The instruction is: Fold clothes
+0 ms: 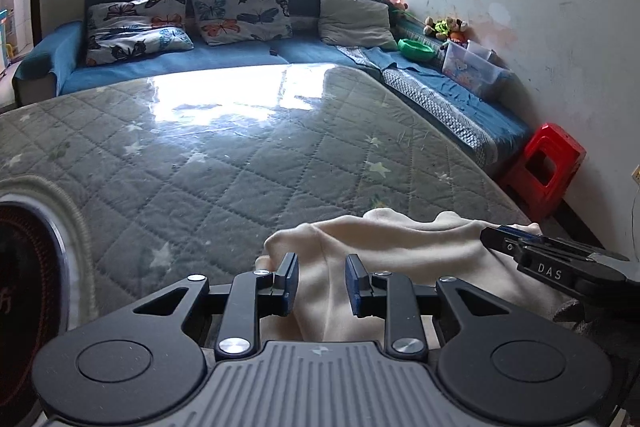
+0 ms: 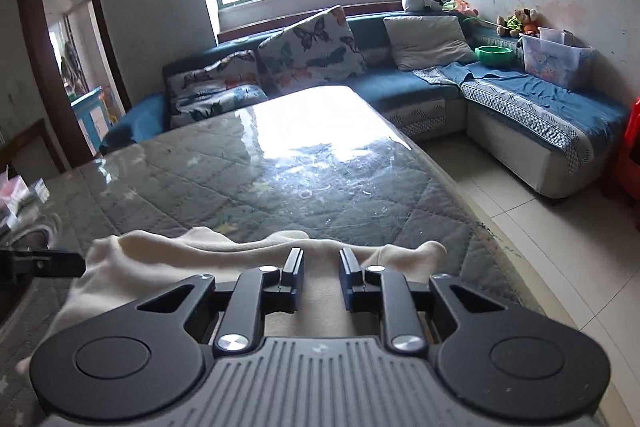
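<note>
A cream garment [image 1: 400, 247] lies bunched along the near edge of the table [image 1: 240, 155], which has a grey-green quilted cover under a glossy clear sheet. My left gripper [image 1: 322, 281] hovers over the garment's left part. Its jaws stand apart, and a fold of cloth runs beneath the gap without being pinched. A black finger [image 1: 520, 251] of the right gripper reaches in over the cloth's right end. In the right wrist view the same garment [image 2: 160, 255] stretches leftward, and my right gripper [image 2: 320, 275] is open above its right part. The left gripper's tip [image 2: 44, 263] shows at the left edge.
A blue corner sofa [image 1: 224, 63] with butterfly cushions [image 1: 244, 7] wraps the far and right sides of the table. On it are a green bowl [image 1: 416, 49] and a clear plastic box [image 1: 472, 69]. A red stool [image 1: 544, 167] stands by the wall. A round dark object [image 1: 24, 267] sits at the table's left.
</note>
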Demonstrator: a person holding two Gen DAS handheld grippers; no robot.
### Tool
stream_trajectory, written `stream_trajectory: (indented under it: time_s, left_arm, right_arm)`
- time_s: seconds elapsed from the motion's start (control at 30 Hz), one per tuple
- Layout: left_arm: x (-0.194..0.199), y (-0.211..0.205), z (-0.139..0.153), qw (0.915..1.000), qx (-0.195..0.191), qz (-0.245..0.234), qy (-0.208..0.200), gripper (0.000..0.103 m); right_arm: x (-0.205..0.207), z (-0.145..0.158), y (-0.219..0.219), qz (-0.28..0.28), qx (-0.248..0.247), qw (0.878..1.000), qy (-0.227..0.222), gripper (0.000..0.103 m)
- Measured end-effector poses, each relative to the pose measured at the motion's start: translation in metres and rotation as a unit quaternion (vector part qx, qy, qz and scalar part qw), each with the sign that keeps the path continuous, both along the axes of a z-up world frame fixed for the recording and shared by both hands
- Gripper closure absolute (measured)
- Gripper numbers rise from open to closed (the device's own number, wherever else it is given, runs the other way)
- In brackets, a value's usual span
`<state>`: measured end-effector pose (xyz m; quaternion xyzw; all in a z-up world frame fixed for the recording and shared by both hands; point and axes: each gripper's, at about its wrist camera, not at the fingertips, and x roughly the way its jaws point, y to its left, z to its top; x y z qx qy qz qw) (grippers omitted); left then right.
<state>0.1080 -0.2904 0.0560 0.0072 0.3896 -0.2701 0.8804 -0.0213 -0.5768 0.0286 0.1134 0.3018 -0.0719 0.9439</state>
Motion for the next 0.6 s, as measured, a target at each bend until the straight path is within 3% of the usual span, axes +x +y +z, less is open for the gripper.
stream_trajectory:
  time_s: [0.2, 0.27, 0.4, 0.6]
  left_arm:
    - [0.017, -0.008, -0.011, 0.9999, 0.006, -0.005, 0.008, 0.073]
    - [0.020, -0.010, -0.012, 0.9999, 0.004, -0.008, 0.008, 0.072]
    - [0.025, -0.013, -0.014, 0.9998, 0.000, -0.009, 0.016, 0.072]
    - [0.028, -0.008, -0.017, 0.9998, -0.006, -0.007, 0.019, 0.070]
  right_arm:
    - [0.006, 0.004, 0.011, 0.008, -0.030, 1.000, -0.003, 0.074]
    - [0.005, 0.010, 0.021, 0.029, -0.036, 0.999, -0.010, 0.066]
    - [0.021, 0.008, 0.039, 0.058, -0.053, 0.997, 0.008, 0.066]
    - [0.045, -0.001, 0.048, 0.053, -0.074, 0.995, 0.033, 0.066]
